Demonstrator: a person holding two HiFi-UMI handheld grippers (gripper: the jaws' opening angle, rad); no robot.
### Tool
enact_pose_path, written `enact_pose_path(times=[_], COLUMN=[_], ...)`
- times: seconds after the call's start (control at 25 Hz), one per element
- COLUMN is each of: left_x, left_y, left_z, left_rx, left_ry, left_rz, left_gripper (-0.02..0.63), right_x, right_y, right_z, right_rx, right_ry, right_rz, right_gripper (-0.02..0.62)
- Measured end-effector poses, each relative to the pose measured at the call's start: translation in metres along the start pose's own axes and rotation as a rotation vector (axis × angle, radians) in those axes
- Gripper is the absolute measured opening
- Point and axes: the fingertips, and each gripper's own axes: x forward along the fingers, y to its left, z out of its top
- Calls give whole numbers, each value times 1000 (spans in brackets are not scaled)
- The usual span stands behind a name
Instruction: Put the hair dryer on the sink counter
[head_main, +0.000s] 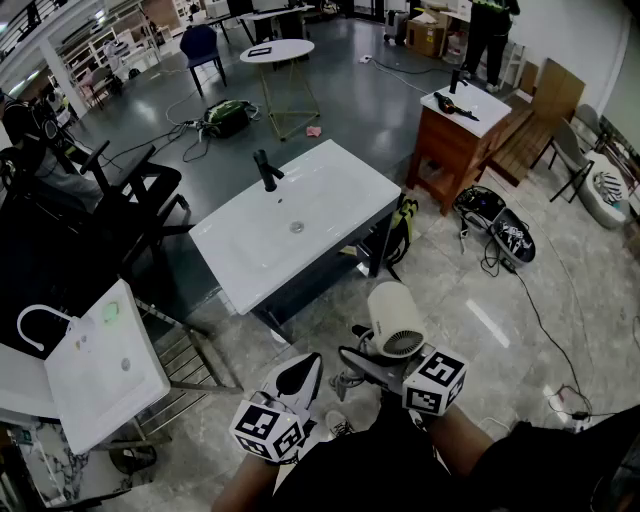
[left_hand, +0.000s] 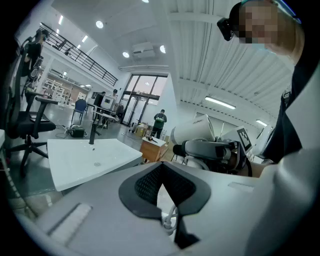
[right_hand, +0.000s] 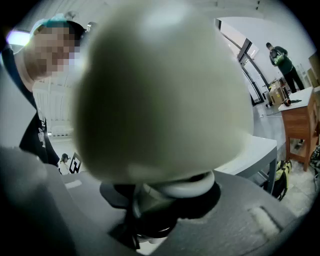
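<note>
The cream hair dryer (head_main: 393, 318) is held in the air in front of me, its handle clamped between the jaws of my right gripper (head_main: 365, 352). In the right gripper view the hair dryer's round body (right_hand: 160, 95) fills most of the picture above the right gripper (right_hand: 165, 200). My left gripper (head_main: 303, 372) hangs beside it with its jaws together; a white cord shows behind the left gripper (left_hand: 161, 169). The white sink counter (head_main: 335, 185) with a black faucet (head_main: 267, 170) stands a step ahead on a dark cabinet, and its top (left_hand: 85, 160) also shows in the left gripper view.
A second small white basin (head_main: 100, 365) stands at my left on a metal frame. A black office chair (head_main: 140, 195) is left of the sink counter. A wooden cabinet (head_main: 455, 140) stands to its right, with bags and cables (head_main: 500, 235) on the floor. A person (head_main: 490, 30) stands far back.
</note>
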Motion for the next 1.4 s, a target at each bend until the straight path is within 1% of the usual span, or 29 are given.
enact_pose_path(times=[0.24, 0.48, 0.6, 0.92, 1.16, 1.4], left_x=[-2, 2, 6, 14, 27, 46], left_y=[-4, -12, -14, -15, -12, -12], left_z=[1, 0, 0, -2, -6, 0], left_rx=[3, 8, 15, 10, -2, -5], left_ry=[1, 7, 11, 28, 42, 53], left_rz=[-2, -13, -22, -40, -44, -49], left_gripper=[3, 3, 3, 3, 3, 3], right_x=[-3, -11, -14, -19, -20, -24], right_y=[3, 6, 3, -9, -27, -45], right_z=[3, 2, 1, 3, 0, 11], right_rx=[2, 16, 15, 37, 61, 74], right_ry=[-2, -1, 3, 3, 7, 15], right_rz=[-6, 13, 2, -33, -44, -52], right_gripper=[198, 202, 202, 201, 201, 201])
